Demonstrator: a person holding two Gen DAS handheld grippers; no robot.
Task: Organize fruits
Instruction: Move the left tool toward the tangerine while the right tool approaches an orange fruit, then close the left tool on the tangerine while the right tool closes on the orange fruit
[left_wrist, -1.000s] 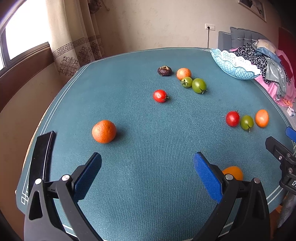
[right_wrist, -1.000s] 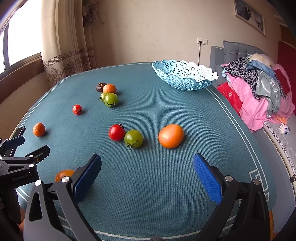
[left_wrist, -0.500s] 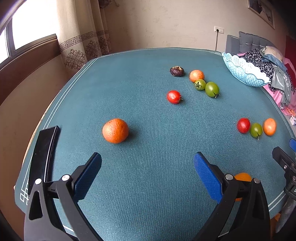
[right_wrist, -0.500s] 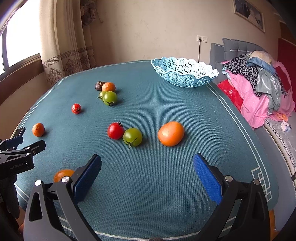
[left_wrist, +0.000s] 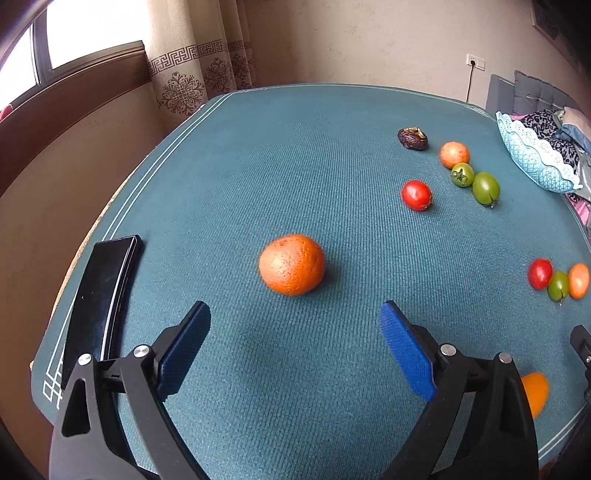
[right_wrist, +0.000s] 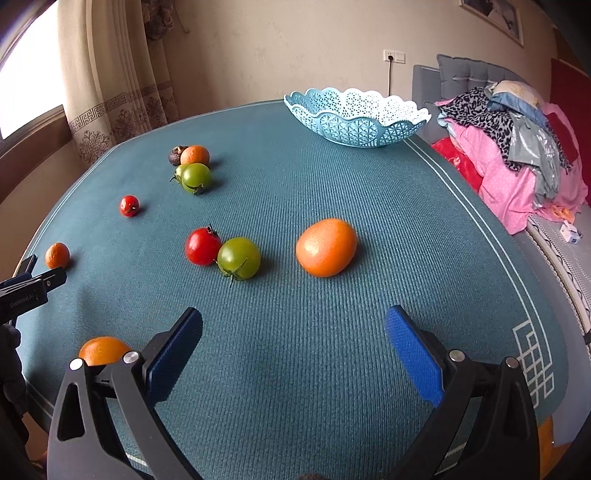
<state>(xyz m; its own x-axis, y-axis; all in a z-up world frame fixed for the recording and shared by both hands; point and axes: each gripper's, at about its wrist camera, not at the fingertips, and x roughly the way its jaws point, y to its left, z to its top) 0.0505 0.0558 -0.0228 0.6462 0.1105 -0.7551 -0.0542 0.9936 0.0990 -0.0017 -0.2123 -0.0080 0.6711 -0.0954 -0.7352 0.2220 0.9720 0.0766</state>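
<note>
Right wrist view shows the job barely begun: the pale blue basket (right_wrist: 356, 120) at the far edge of the table (right_wrist: 332, 369) looks empty as far as its lattice wall lets one see, and every fruit lies loose on the teal, ribbed cloth. The right tool (right_wrist: 293, 352) is spread wide and holds nothing; ahead of it sit a smooth oval orange fruit (right_wrist: 326, 246), a glossy green tomato (right_wrist: 238, 258) touching a red tomato (right_wrist: 203, 246), and another orange fruit (right_wrist: 103, 350) half hidden behind its left finger. The left tool (left_wrist: 295, 347) is likewise wide apart and empty, hovering just short of a dimpled, round orange (left_wrist: 291, 264), which I judge its likely first pick. Farther off lie a small red tomato (left_wrist: 416, 195), two green ones, a small orange fruit and a wrinkled dark fruit (left_wrist: 413, 138). A flat black phone-like slab (left_wrist: 101, 310) rests near the table's left edge. All gathering remains to do.
</note>
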